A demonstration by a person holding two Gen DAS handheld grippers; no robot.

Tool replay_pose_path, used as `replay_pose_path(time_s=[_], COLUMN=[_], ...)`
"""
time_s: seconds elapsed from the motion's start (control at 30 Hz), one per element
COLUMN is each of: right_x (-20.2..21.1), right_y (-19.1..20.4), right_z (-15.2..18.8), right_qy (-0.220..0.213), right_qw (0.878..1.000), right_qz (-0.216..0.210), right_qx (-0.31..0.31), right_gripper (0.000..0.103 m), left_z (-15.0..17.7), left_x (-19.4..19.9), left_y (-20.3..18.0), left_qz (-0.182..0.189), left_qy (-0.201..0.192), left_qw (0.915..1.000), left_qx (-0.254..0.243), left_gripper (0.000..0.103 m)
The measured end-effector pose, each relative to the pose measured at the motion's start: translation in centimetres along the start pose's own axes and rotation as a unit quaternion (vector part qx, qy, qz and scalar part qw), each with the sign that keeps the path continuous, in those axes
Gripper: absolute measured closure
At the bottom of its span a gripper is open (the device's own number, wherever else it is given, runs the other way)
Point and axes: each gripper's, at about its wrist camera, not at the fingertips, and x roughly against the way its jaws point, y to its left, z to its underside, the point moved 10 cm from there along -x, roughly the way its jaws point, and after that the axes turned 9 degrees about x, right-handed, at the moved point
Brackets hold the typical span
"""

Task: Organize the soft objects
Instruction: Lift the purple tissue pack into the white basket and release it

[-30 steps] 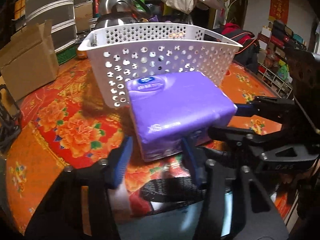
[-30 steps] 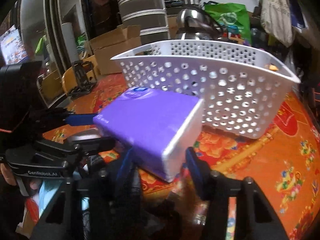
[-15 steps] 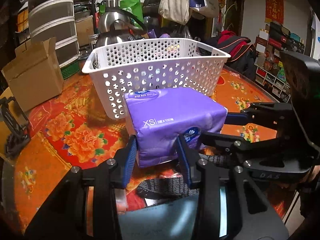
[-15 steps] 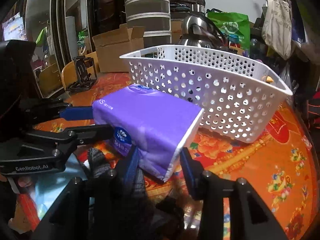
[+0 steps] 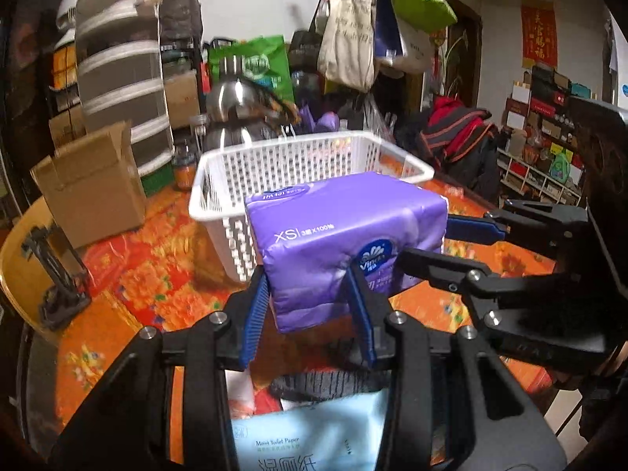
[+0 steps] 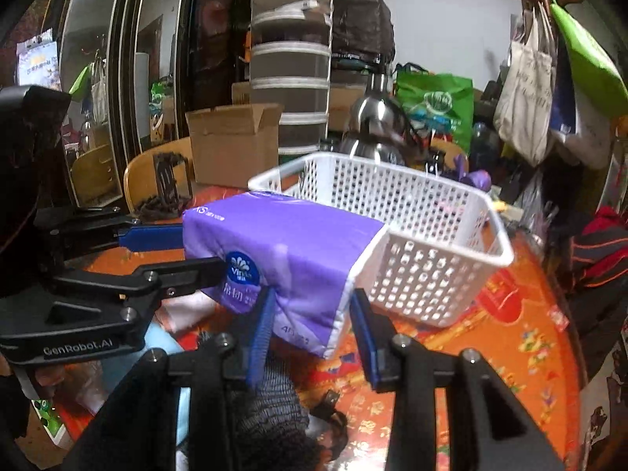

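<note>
- The purple tissue pack (image 5: 345,243) is off the table (image 5: 129,274), level with the rim of the white perforated basket (image 5: 274,168) and just in front of its near wall; a second ago it sat lower, against the holes of the basket's side.
- In the left wrist view the pack now covers the basket's near right corner at frame centre; earlier the whole near wall stood above it.
- The basket's inside is visible from above now, where a second ago only its outer wall showed.
- The left gripper (image 5: 310,294) pinches the pack's near left end between its blue pads, dimpling the wrapper; its jaws narrowed slightly and then held.
- The right gripper (image 6: 310,314) clamps the pack's white-edged end; its jaws have just been closing, with the pack between them, and the pads now press in.
- Each gripper shows in the other's view: the right one enters from the right edge of the left view, the left one from the left edge of the right view, both reaching the pack from opposite ends.
- Both grippers angle downward toward the table.
- Under the lifted pack, at the lower centre of the left view, lie a dark knitted item (image 5: 329,384) and a pale blue moist toilet paper pack (image 5: 306,439).
- A cardboard box (image 5: 94,192) sits upper left of the basket.
</note>
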Motion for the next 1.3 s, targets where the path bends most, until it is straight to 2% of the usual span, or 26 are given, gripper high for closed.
replay_pose_path(time_s=[0.17, 0.3, 0.53, 0.7, 0.93, 1.07, 1.3], right_x=[2.6, 4.0, 2.6, -1.1, -6.9, -10.0, -13.1], right_y=[-2.1, -4.1, -8.1, -10.9, -13.0, -13.9, -15.1], right_z=[-4.1, -7.6, -11.2, -11.1, -8.1, -7.6, -7.9], right_qy=[-0.035, -0.057, -0.063, -0.04, -0.011, 0.007, 0.025], right_qw=[0.999, 0.998, 0.997, 0.999, 0.997, 0.997, 0.997], right_qz=[0.01, 0.031, 0.037, 0.022, -0.006, -0.001, 0.013], right_qx=[0.002, 0.014, -0.001, -0.025, -0.074, -0.078, -0.076], right_gripper=[0.066, 0.066, 0.066, 0.066, 0.066, 0.066, 0.066], left_z=[-4.6, -8.7, -13.9, -14.2, -12.6, -12.8, -13.1], left_x=[1.5, 1.7, -1.8, -6.9, -13.8, -17.0, -21.4], left_y=[-1.2, -2.1, -2.6, -1.9, -0.4, 0.6, 2.5], left_qz=[0.016, 0.012, 0.007, 0.0, 0.006, 0.001, -0.006], left_qy=[-0.023, -0.04, -0.033, -0.014, 0.026, 0.04, 0.063], left_qw=[0.9996, 0.9991, 0.9991, 0.9992, 0.9995, 0.9992, 0.9978], left_qx=[0.003, -0.01, -0.025, -0.037, -0.019, -0.01, 0.019], left_gripper=[0.066, 0.066, 0.066, 0.066, 0.066, 0.066, 0.066])
